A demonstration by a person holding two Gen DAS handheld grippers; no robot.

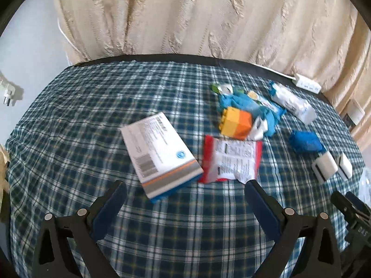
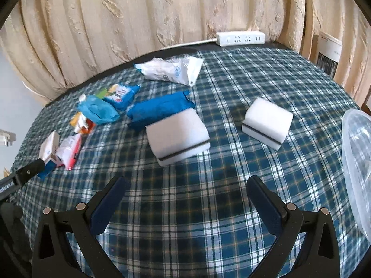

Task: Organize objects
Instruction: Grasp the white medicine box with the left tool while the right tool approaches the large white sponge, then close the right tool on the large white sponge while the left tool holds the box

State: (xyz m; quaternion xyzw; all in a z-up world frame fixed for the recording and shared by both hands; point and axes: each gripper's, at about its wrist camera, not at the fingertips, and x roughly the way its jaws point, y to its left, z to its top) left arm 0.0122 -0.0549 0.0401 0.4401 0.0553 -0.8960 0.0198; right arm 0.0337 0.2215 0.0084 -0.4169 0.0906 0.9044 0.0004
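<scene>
My left gripper (image 1: 185,187) stands open just short of a white medicine box (image 1: 160,154) and a red-and-white snack packet (image 1: 231,159), touching neither. Beyond them lie an orange-and-yellow block (image 1: 236,122), blue wrappers (image 1: 245,103) and a blue pouch (image 1: 306,141). My right gripper (image 2: 186,184) is open over the cloth, nothing between its fingers. Ahead of it sit two white sponges, one close (image 2: 177,136) and one to the right (image 2: 266,122). A blue pouch (image 2: 160,111) touches the near sponge's far side. A white packet (image 2: 171,70) lies further back.
A blue plaid cloth (image 2: 231,208) covers the table. A clear plastic container (image 2: 357,169) sits at the right edge. A white power strip (image 2: 241,38) lies at the back against a cream curtain (image 1: 185,16). The left gripper's finger (image 2: 27,171) pokes in beside the medicine box (image 2: 49,148).
</scene>
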